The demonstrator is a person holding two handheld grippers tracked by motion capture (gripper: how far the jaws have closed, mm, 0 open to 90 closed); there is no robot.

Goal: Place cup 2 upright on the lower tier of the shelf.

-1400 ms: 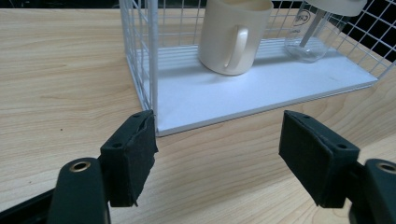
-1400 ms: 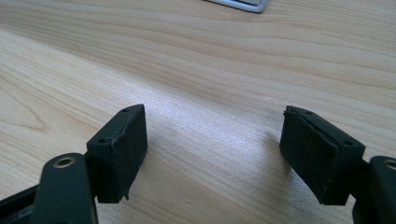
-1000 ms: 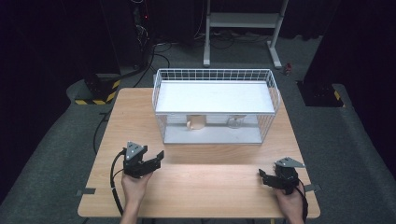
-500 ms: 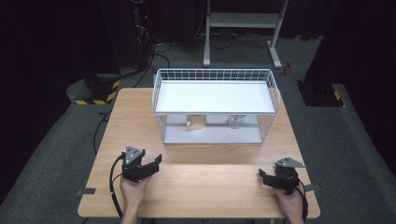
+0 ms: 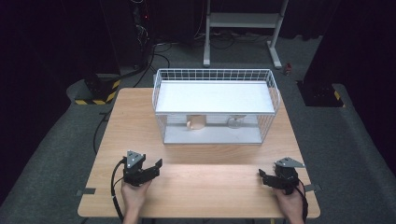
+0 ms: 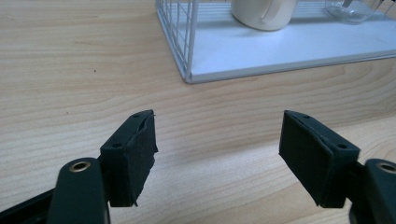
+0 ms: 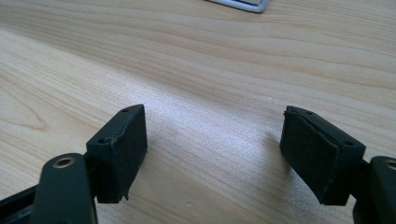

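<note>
Jaws of the left gripper (image 5: 156, 166) stand apart and empty, aimed up-table at the cream mug (image 5: 196, 123) on the wire rack's (image 5: 215, 74) lower shelf, nearer this hand than the right gripper (image 5: 262, 175), likewise parted and empty.

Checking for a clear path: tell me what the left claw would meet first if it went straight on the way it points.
Probably the white wire rack: the open left claw faces its near corner across bare table. The cream mug sits beyond.
</note>
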